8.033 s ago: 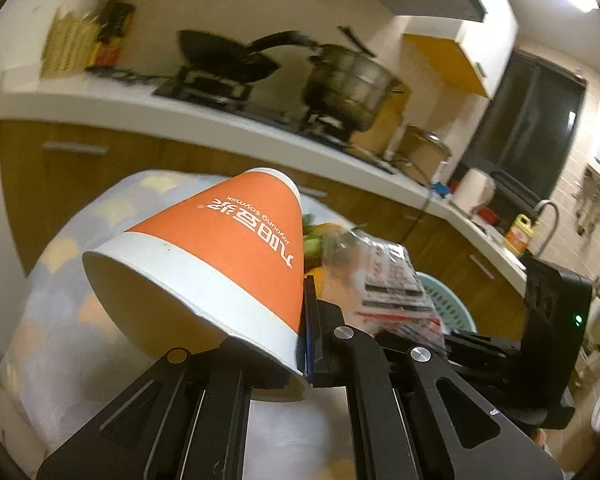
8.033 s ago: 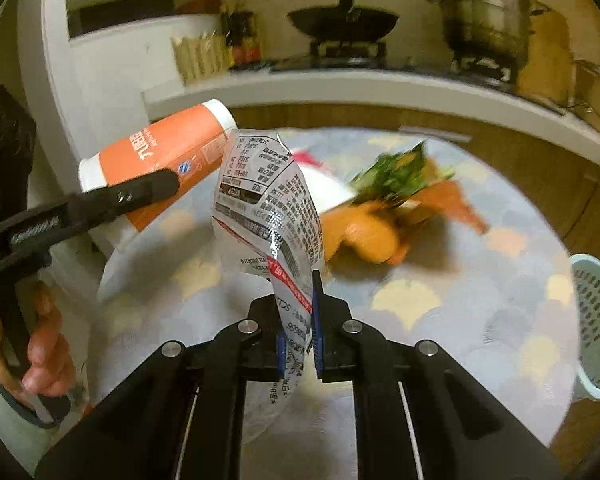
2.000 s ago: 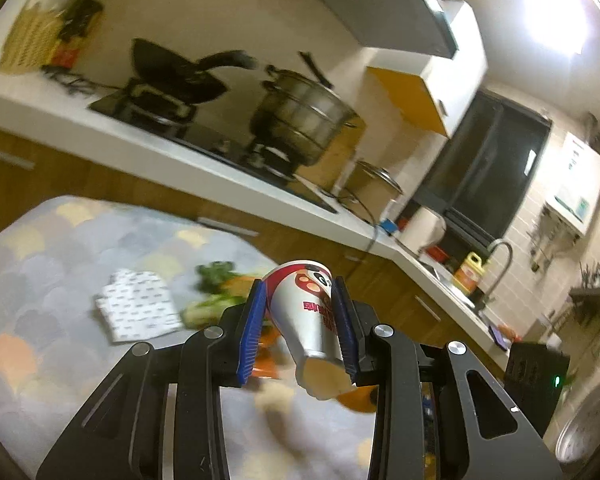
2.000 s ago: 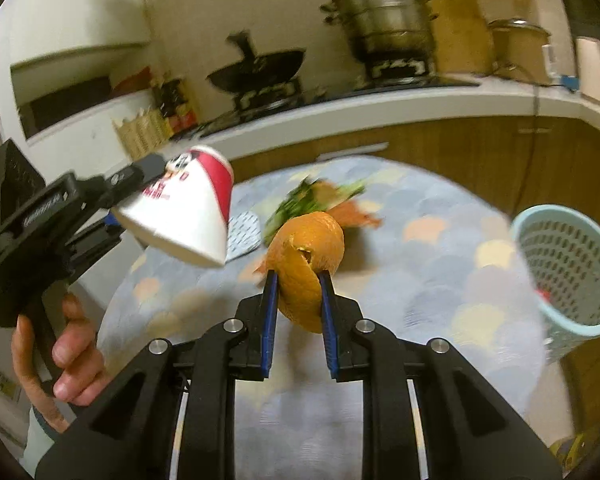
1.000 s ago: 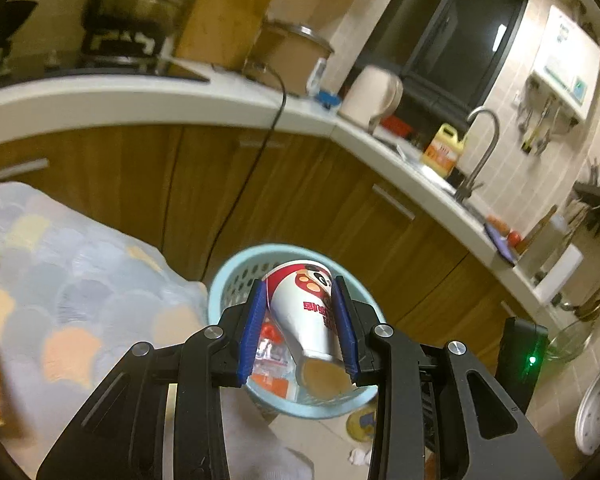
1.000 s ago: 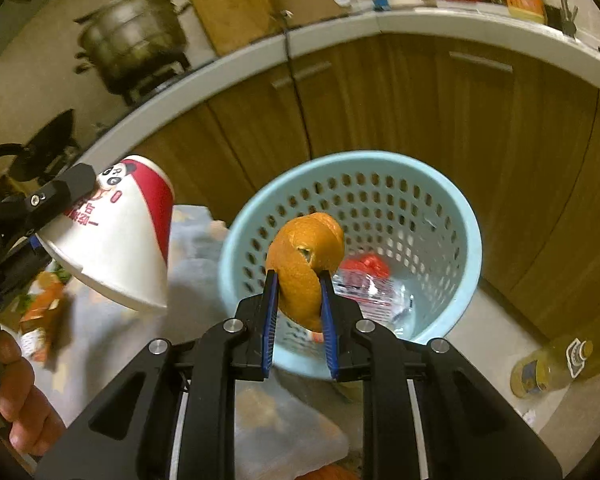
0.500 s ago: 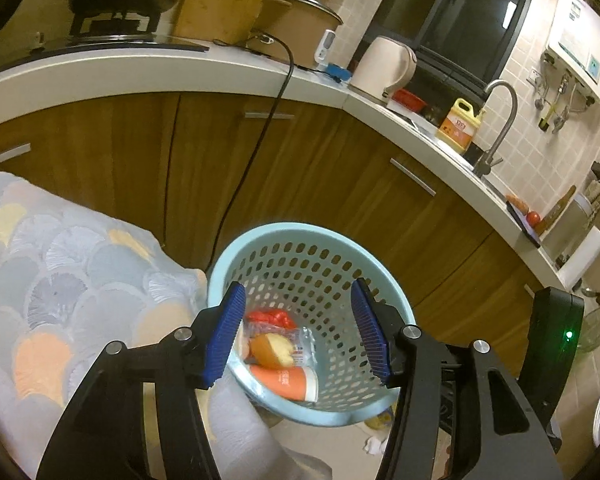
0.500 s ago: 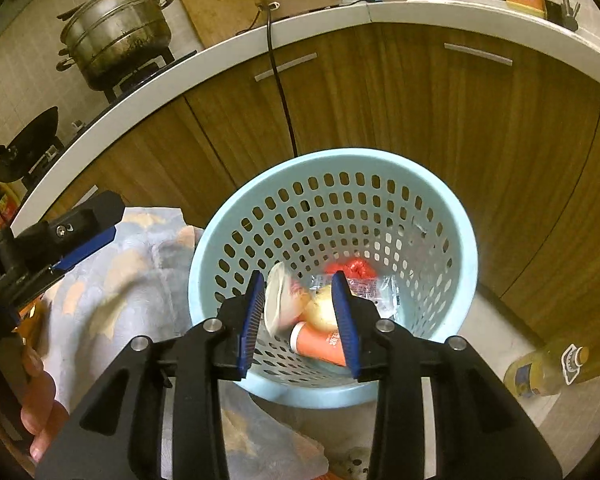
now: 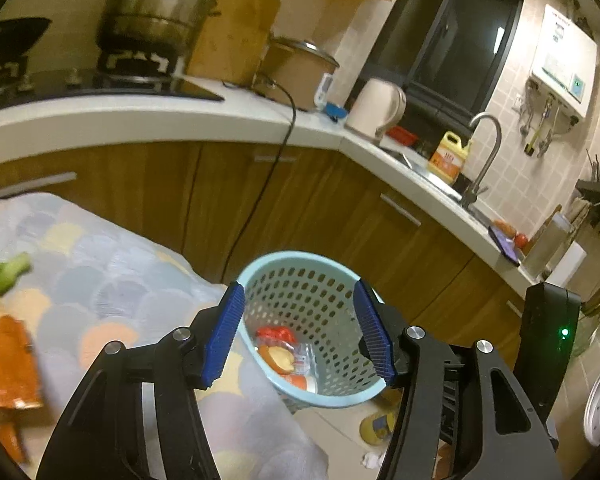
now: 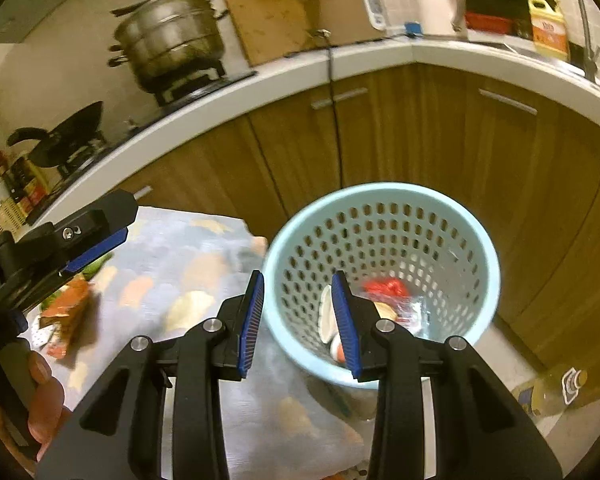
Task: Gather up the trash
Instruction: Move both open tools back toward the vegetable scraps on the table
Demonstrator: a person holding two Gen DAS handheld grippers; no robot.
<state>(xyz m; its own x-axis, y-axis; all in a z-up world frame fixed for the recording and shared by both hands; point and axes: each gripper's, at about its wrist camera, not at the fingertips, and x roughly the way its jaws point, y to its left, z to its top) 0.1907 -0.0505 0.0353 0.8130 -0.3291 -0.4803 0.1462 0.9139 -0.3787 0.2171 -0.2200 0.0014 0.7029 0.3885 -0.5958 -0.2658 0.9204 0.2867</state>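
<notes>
My left claw [image 9: 298, 332] and right claw [image 10: 298, 318] are both spread, gripping nothing, above the blue basket [image 10: 480, 240]. Inside the basket lie the cup [image 10: 326, 312], orange peel [image 9: 280, 356] and wrapper [image 10: 386, 286]. Beside the basket, scraps [image 9: 8, 364] rest on the cloth-covered counter [image 9: 100, 264].

Desk with a scalloped pastel cloth, plus the floor next to it

Desk [image 9: 112, 280] has greens [image 9: 4, 272] and an orange wrapper [image 9: 8, 368] on it; floor [image 10: 572, 440] holds the blue basket [image 10: 384, 196] and a bottle [image 10: 548, 396].

Trash [image 9: 284, 354] inside blue basket [image 9: 300, 258]
</notes>
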